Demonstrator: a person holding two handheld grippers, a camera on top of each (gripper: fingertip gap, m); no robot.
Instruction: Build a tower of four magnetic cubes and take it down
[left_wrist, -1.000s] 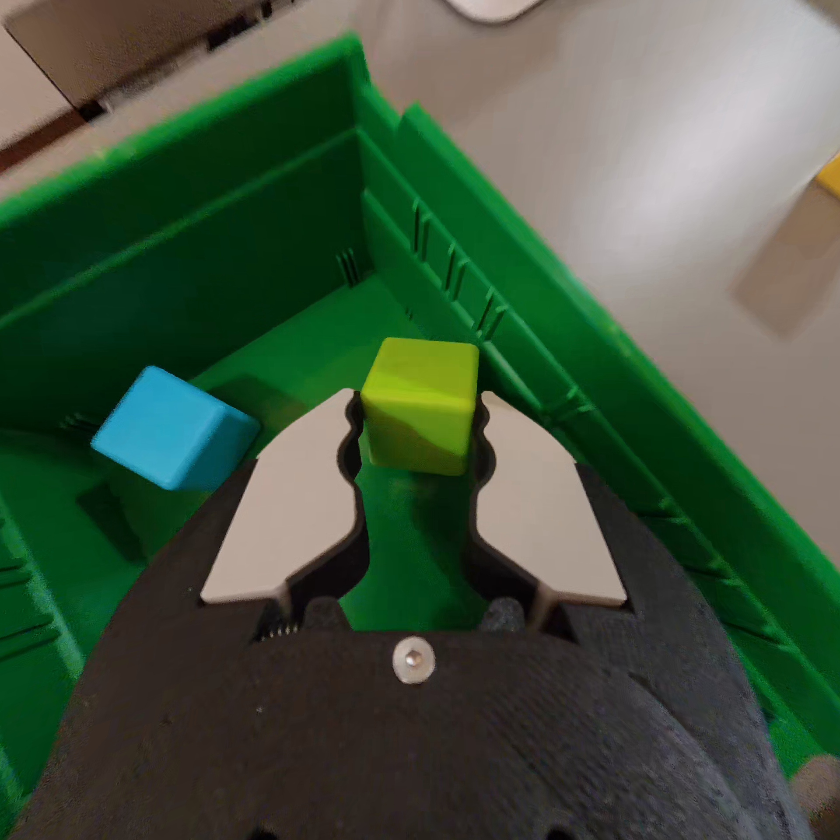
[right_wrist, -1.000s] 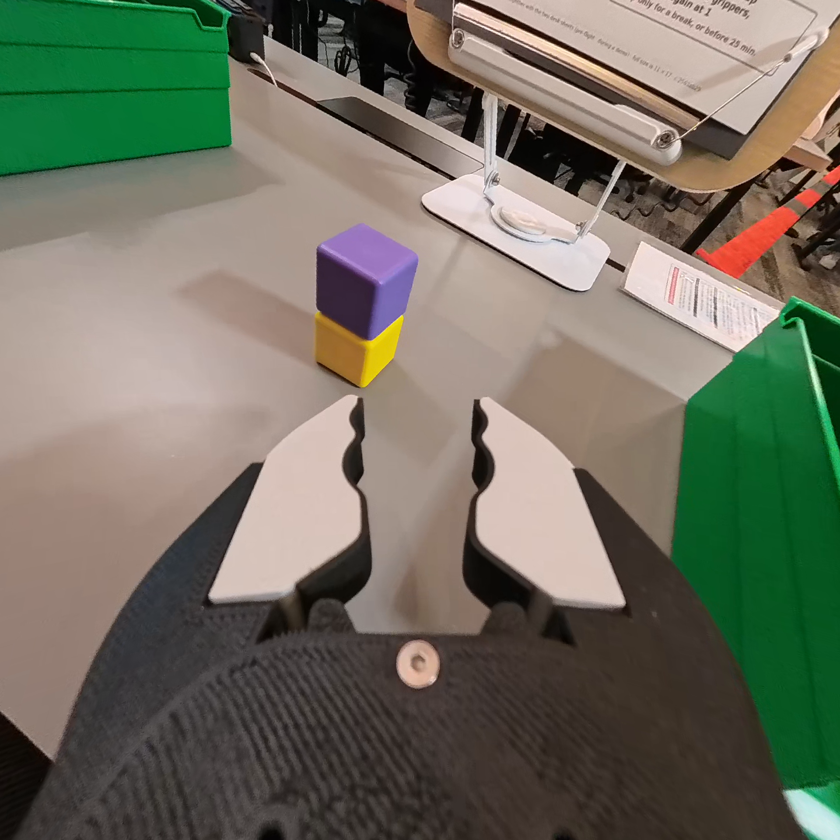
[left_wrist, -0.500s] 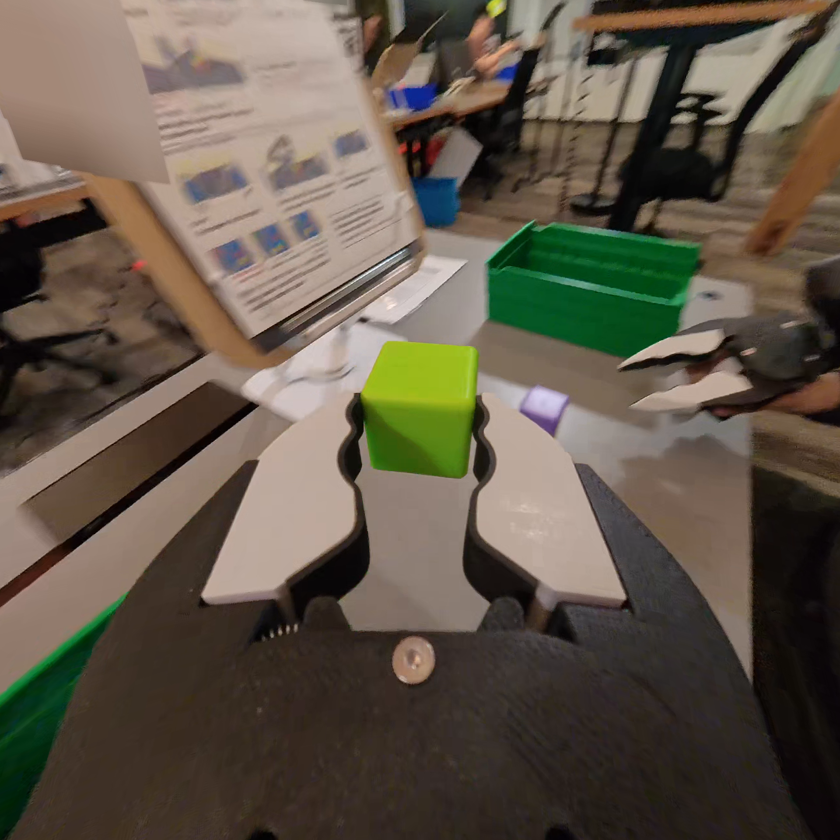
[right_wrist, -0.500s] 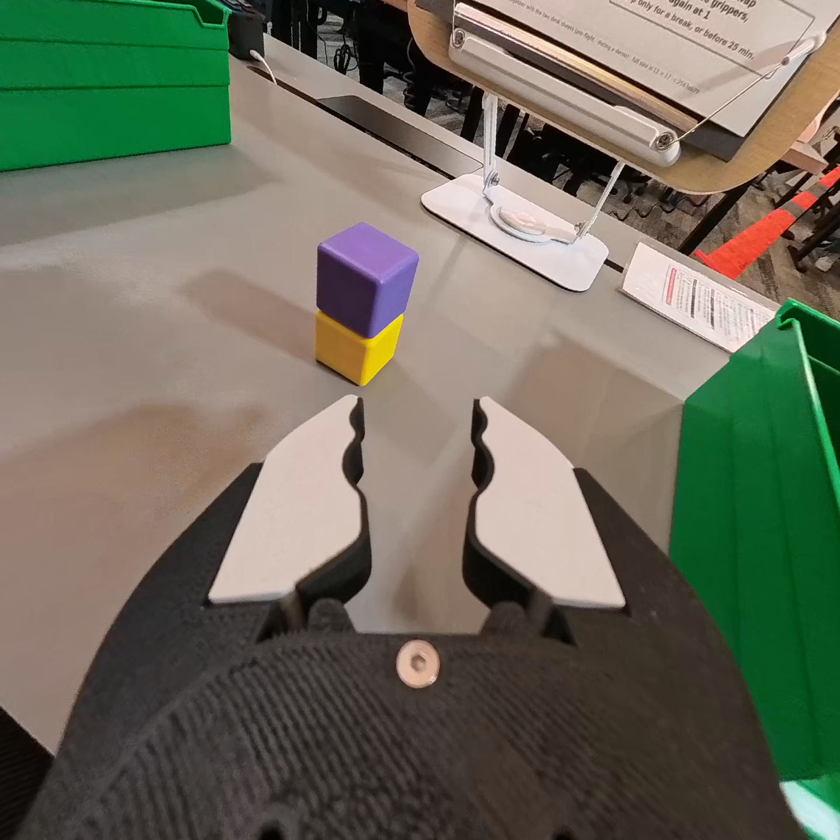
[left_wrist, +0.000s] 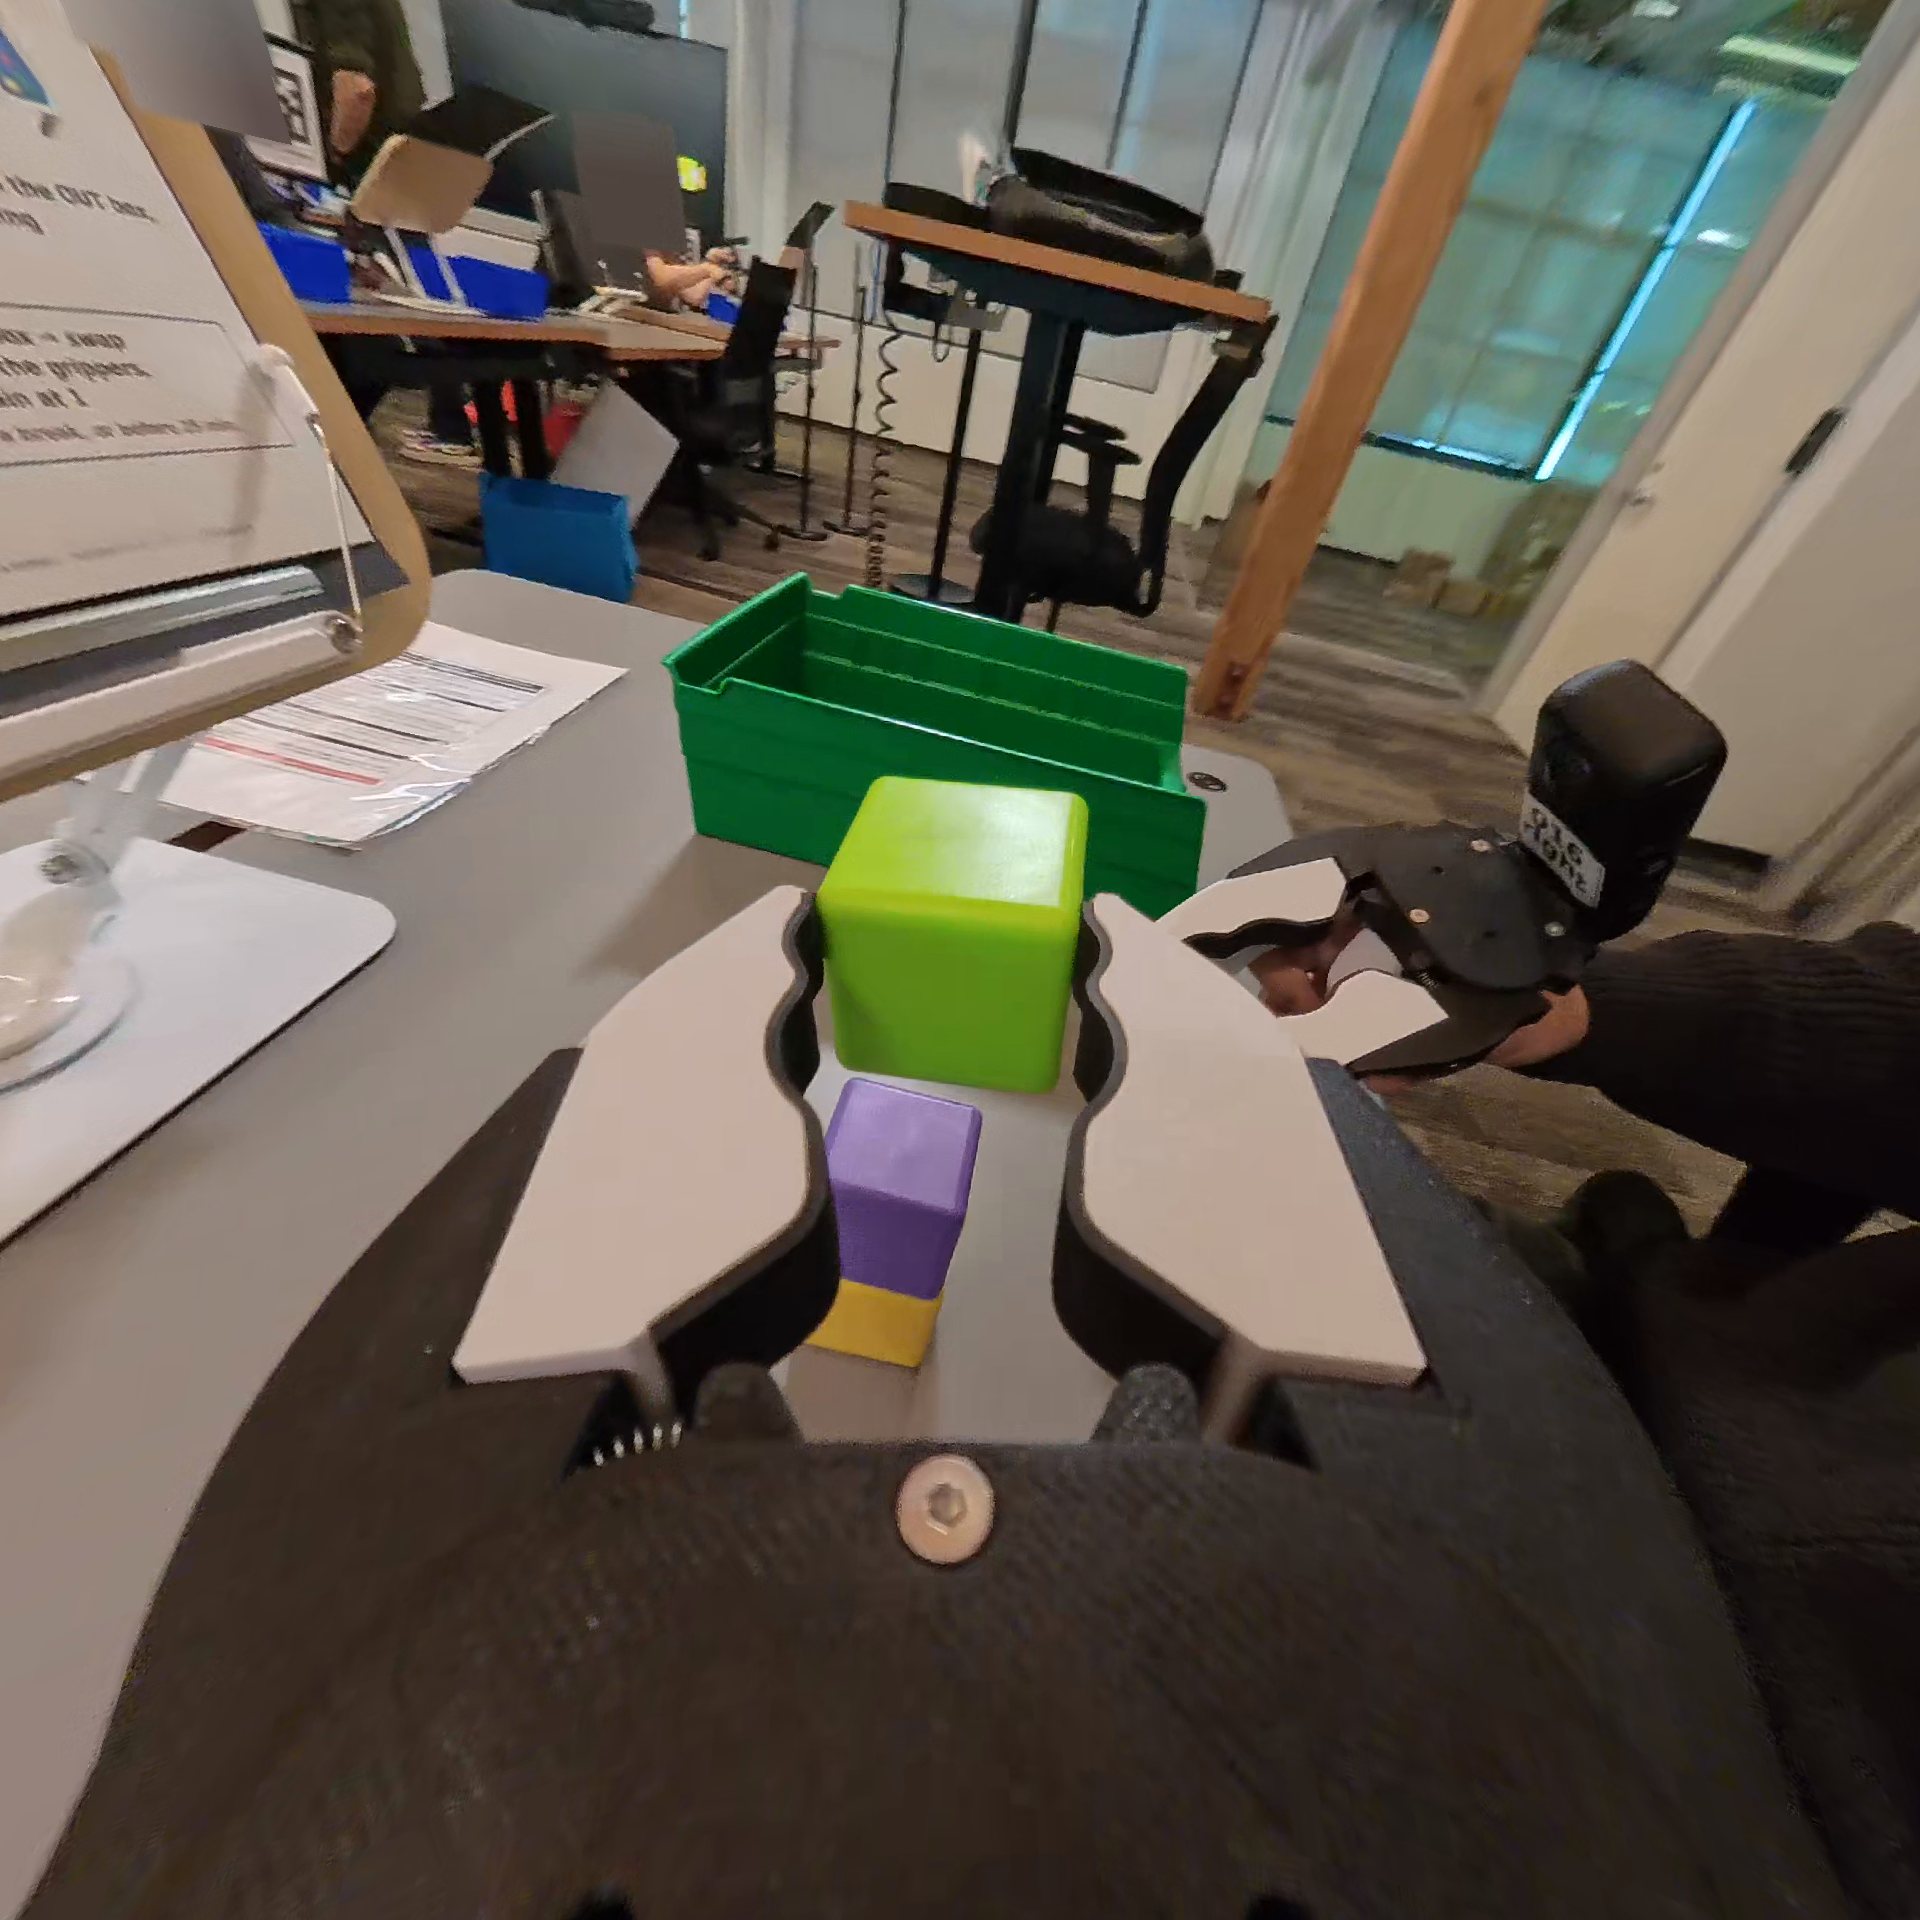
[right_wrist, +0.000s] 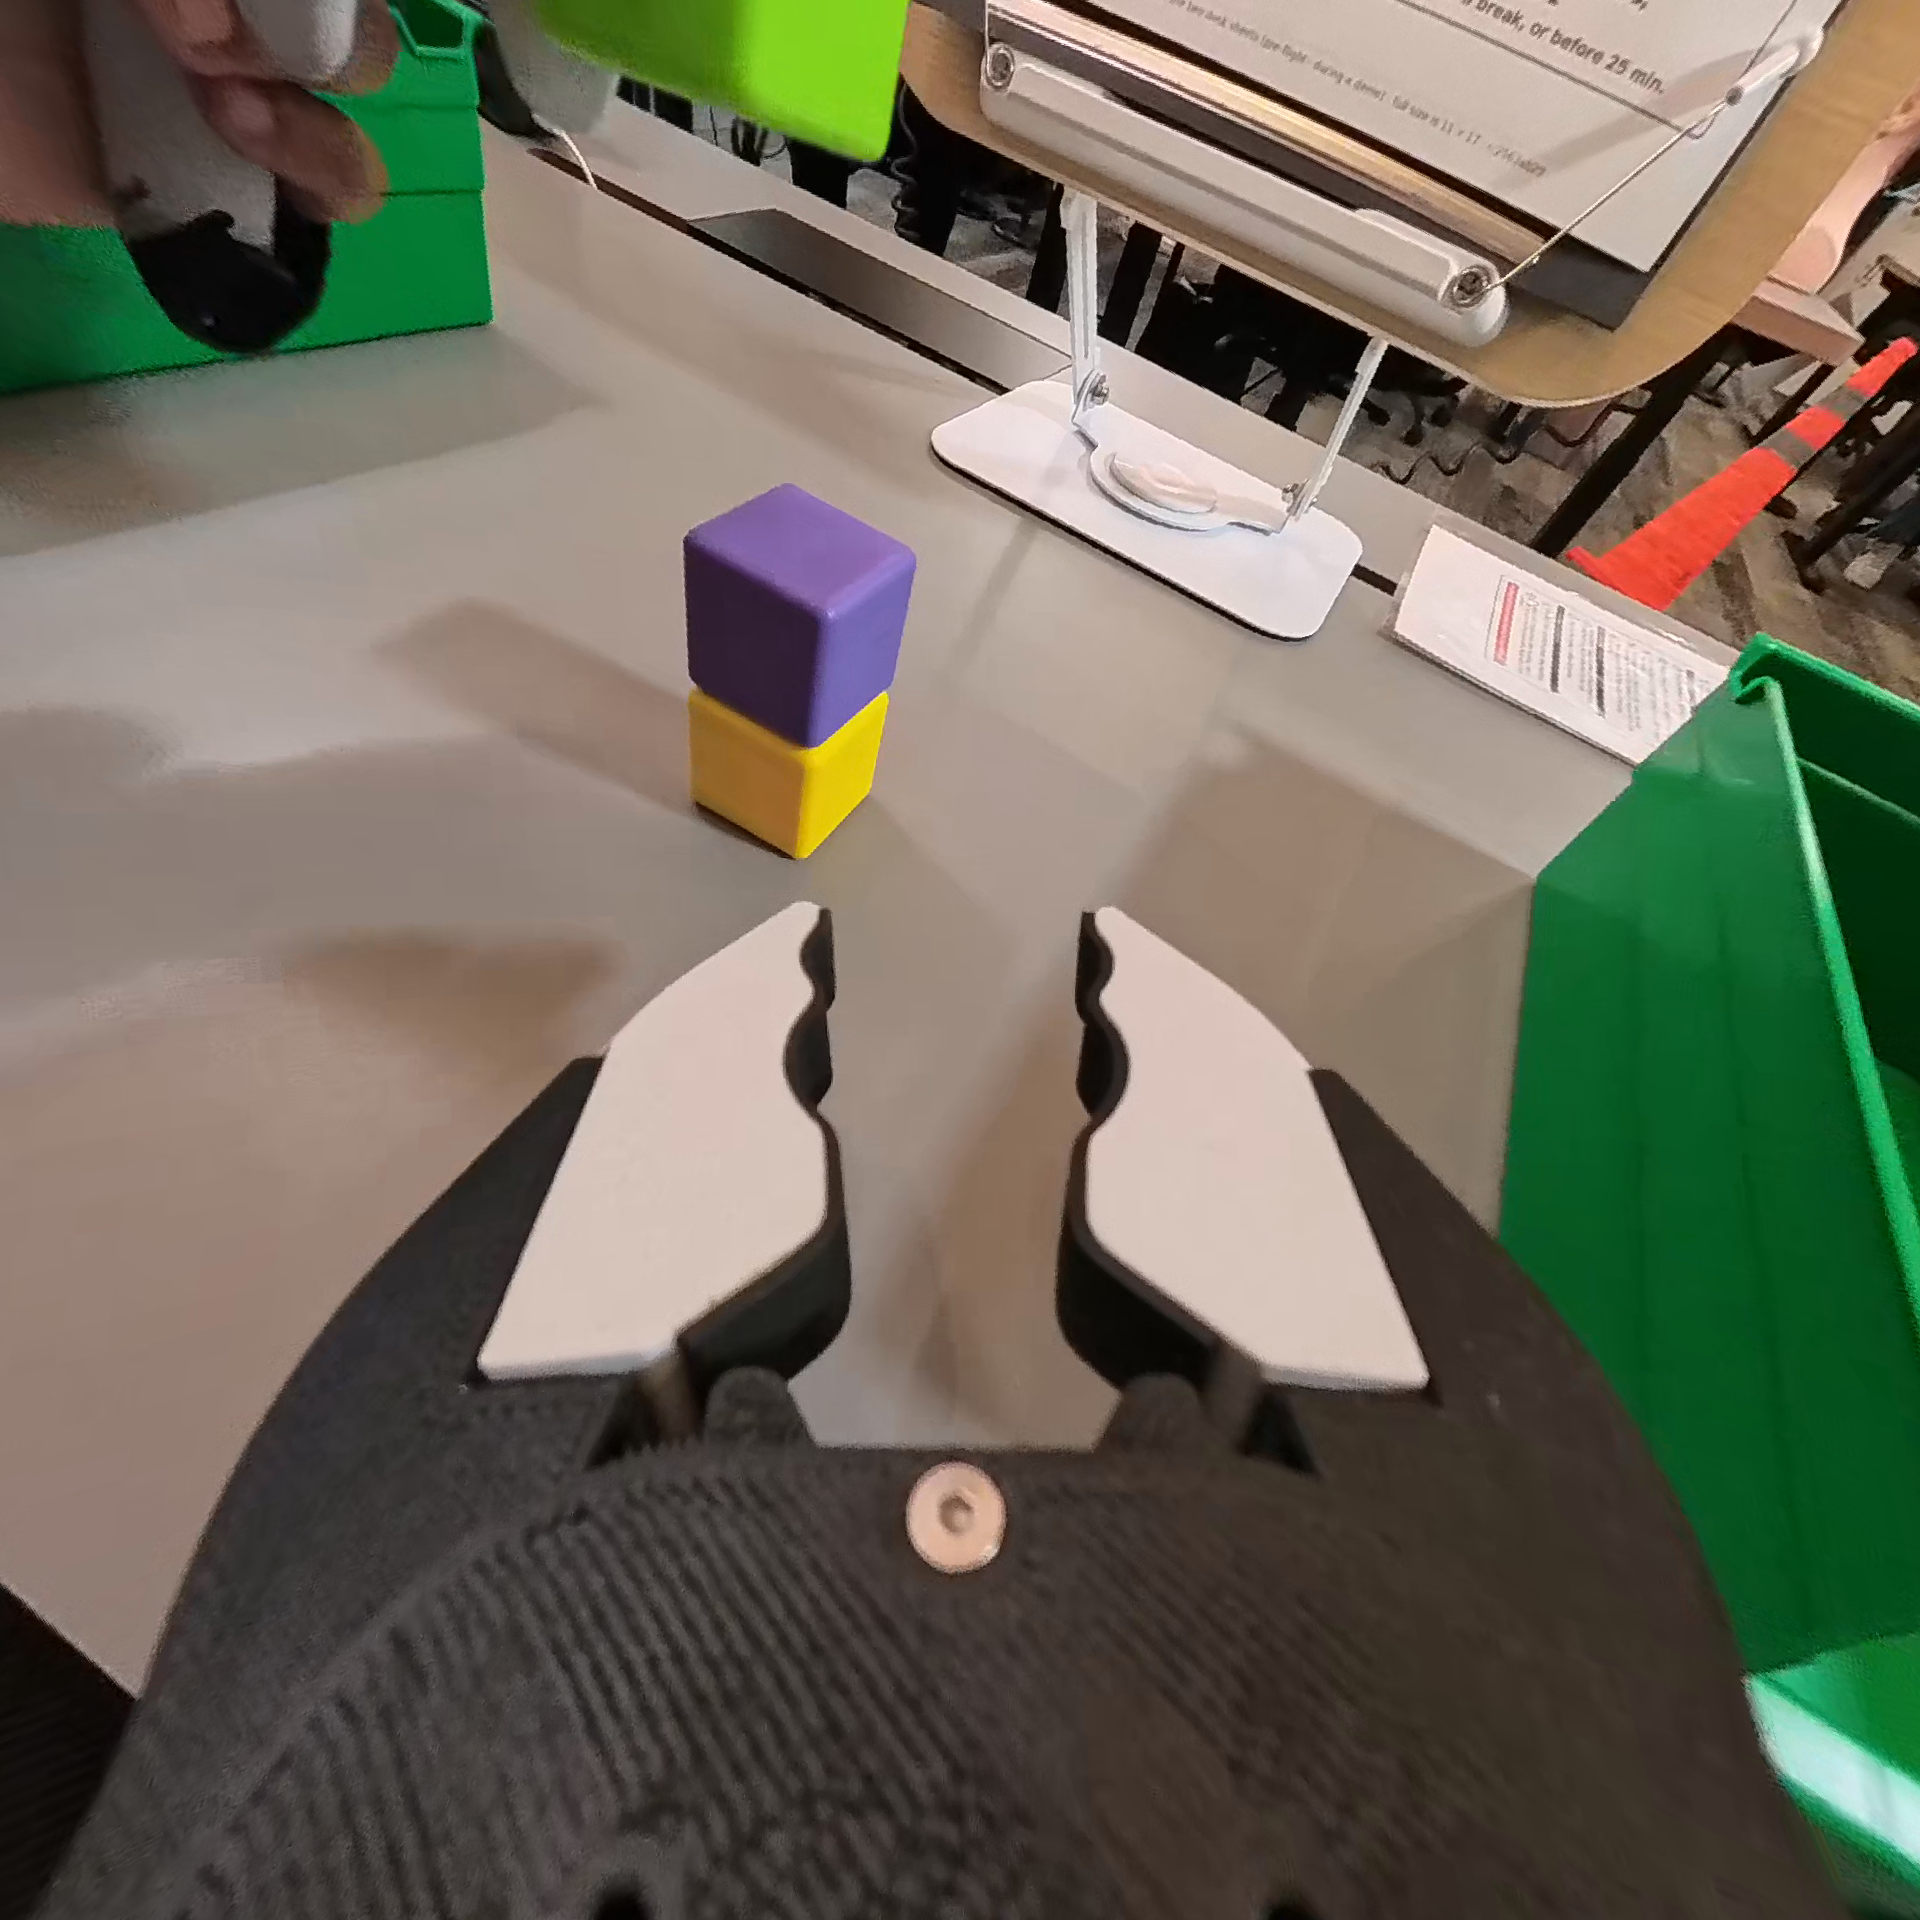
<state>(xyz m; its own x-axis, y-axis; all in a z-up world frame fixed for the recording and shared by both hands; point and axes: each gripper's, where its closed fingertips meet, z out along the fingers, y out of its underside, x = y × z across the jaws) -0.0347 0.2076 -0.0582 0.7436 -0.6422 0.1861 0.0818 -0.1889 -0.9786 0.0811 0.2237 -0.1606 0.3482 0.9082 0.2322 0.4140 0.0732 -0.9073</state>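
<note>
left gripper (left_wrist: 951, 977) clamped on lime cube (left_wrist: 951, 930), rigid, likely light, smooth, gripped by opposite flat faces, above purple cube (left_wrist: 902, 1184) stacked on yellow cube (left_wrist: 875, 1322) on desk (right_wrist: 312, 831); right gripper (right_wrist: 954, 966) apart, empty.

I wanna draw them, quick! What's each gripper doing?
Left gripper: closed on the lime green cube, in the air.
Right gripper: open, holding nothing.

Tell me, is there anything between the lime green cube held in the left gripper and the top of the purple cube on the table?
Nothing visible. The left gripper is shut on the lime green cube, held in the air above the purple cube, which sits on the yellow cube. The purple top is bare. The right gripper is open, short of the stack.
</note>
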